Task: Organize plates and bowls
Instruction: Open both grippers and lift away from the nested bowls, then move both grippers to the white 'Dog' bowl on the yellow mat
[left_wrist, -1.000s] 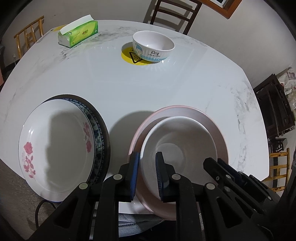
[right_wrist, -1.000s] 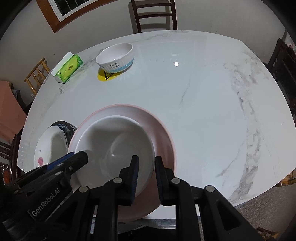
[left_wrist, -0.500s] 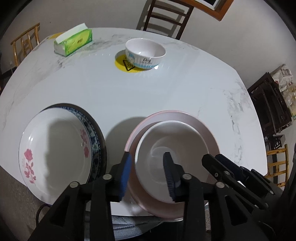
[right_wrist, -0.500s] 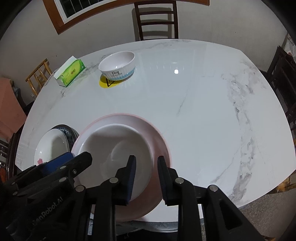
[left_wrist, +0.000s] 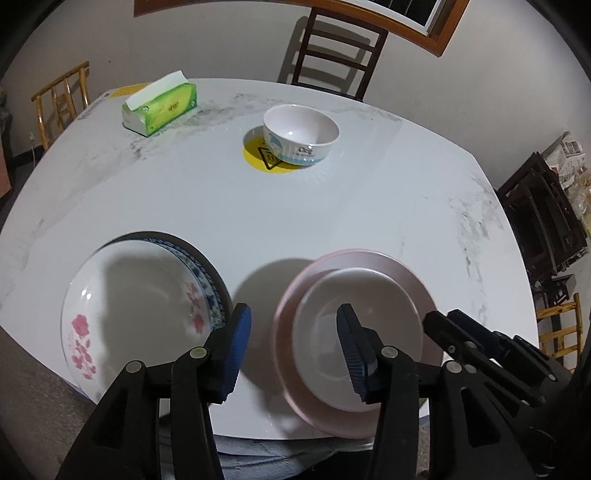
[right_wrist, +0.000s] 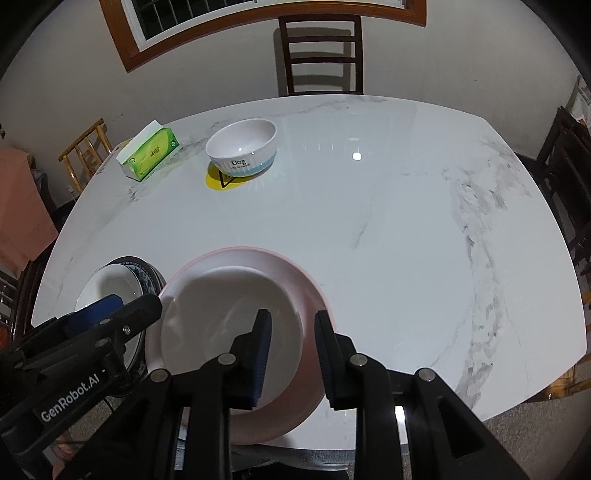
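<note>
From the left wrist view, the left gripper has just been opening: a second ago its blue pads pinched the near-left rim of the white plate, and now they stand wide apart, off the rim, with that edge only loosely between them. The white plate sits nested in the pink plate at the near edge of the marble table. To the left, a rose-patterned plate lies on a blue-rimmed plate, and the small white bowl stands far back on a yellow sticker, near a green tissue box. From the right wrist view, the right gripper has its jaws a little apart, straddling the near-right rim of the white plate without clearly pressing it; a second ago they were closer together. The pink plate rests flat on the table, and the bowl is untouched. I'd judge the pair of plates set down and released, leaving the bowl to be gathered.
</note>
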